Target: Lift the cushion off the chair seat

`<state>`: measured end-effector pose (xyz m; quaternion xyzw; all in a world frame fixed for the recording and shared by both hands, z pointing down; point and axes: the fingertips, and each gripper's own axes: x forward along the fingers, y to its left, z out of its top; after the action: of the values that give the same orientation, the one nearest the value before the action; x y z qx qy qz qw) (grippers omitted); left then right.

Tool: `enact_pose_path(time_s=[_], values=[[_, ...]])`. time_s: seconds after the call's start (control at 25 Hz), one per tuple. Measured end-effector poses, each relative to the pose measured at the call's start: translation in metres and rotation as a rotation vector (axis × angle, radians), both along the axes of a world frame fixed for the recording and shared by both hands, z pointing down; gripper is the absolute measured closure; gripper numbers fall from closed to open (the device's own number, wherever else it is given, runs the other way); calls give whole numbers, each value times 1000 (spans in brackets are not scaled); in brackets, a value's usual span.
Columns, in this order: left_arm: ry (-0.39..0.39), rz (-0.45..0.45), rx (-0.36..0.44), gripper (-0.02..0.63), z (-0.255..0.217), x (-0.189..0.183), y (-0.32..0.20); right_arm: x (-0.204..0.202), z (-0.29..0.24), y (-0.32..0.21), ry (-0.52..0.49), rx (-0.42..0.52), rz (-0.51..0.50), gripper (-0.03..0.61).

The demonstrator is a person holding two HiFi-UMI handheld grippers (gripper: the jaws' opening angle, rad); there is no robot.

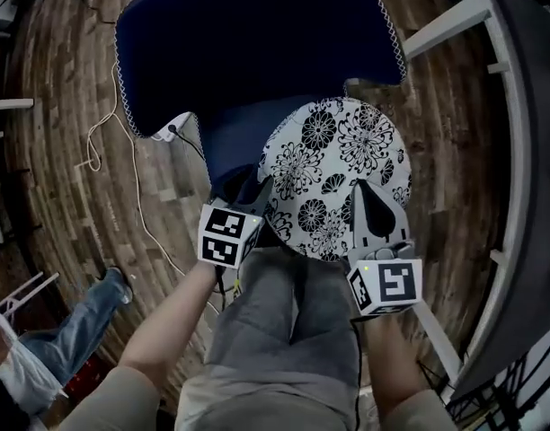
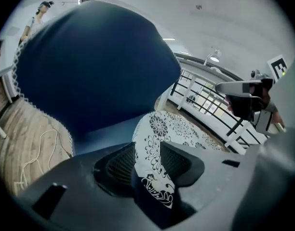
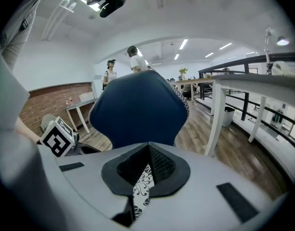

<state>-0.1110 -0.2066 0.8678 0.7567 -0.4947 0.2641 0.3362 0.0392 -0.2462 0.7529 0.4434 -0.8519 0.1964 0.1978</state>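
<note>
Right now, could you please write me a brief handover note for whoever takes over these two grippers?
Left gripper: jaws wide apart, with the cushion edge between them; it doesn't look gripped.
Right gripper: jaws shut on the cushion's near edge.
Cushion: over the front of the chair seat; I can't tell whether it rests there or hangs just above.
Done: the right grip.
To do: close the left jaws on the edge, then probably lift the cushion clear with both.
</note>
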Motion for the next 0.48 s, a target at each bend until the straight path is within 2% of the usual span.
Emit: enact_pose_path(time_s=[0.2, 0.48], values=[[-19, -12, -94, 468, 50, -7, 12, 7, 46, 7, 6, -66, 13, 577], [-24, -1, -234, 449, 88, -3, 34, 2, 75, 18, 2, -103, -6, 577]])
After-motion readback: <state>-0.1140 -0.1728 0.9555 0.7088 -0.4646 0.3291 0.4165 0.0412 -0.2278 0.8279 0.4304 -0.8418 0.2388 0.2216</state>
